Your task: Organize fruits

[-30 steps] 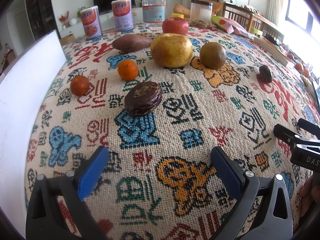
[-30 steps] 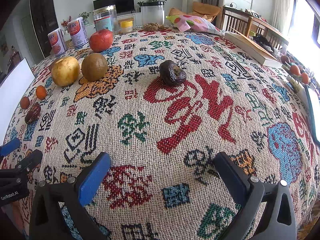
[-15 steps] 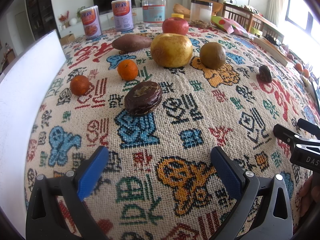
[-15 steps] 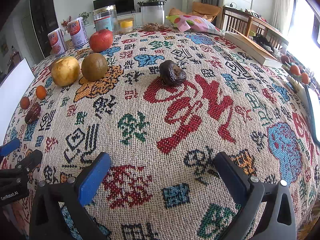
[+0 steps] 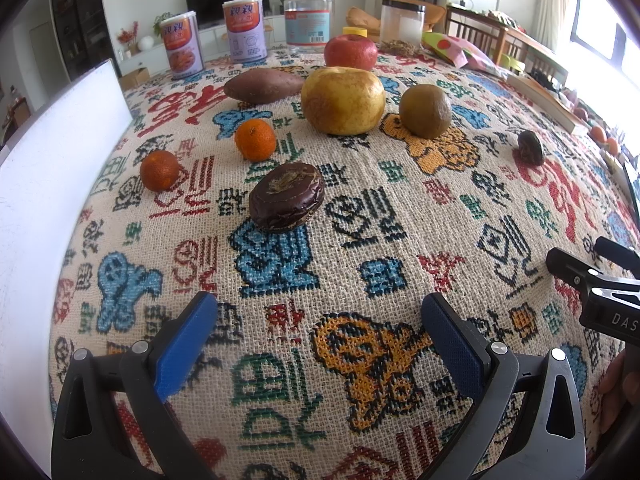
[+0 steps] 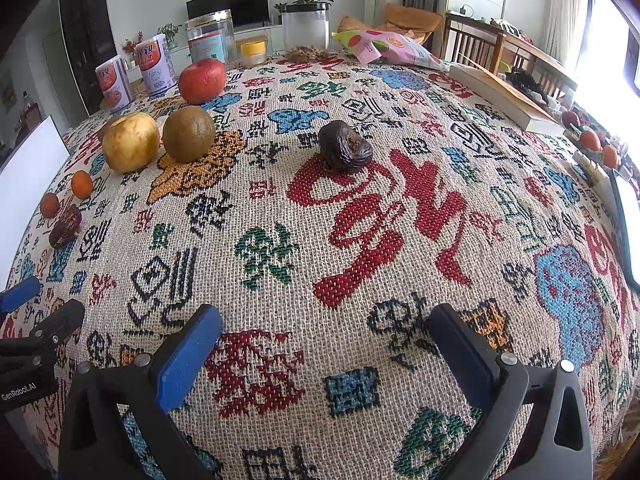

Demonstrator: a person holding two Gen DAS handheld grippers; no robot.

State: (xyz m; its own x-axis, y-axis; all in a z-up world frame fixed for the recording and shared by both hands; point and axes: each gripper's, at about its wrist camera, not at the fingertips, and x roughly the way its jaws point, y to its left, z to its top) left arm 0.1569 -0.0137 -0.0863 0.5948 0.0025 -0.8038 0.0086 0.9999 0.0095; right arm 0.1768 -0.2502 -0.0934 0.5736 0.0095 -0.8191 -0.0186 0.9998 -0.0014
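Observation:
On the patterned tablecloth (image 5: 360, 216) lie two small oranges (image 5: 255, 139) (image 5: 159, 170), a dark wrinkled passion fruit (image 5: 286, 196), a yellow pear (image 5: 343, 100), a brown-green round fruit (image 5: 425, 110), a sweet potato (image 5: 262, 86), a red apple (image 5: 350, 52) and a second dark wrinkled fruit (image 5: 530, 147), which lies centrally in the right wrist view (image 6: 344, 146). My left gripper (image 5: 318, 334) is open and empty, near the table's front, short of the passion fruit. My right gripper (image 6: 324, 340) is open and empty, well short of the wrinkled fruit.
A white board (image 5: 52, 184) stands along the left edge. Cans (image 5: 182, 46) and jars (image 5: 308, 16) line the far edge, with a snack bag (image 6: 384, 46) and a book (image 6: 504, 96) at the right. More fruit (image 6: 590, 140) sits off the right side.

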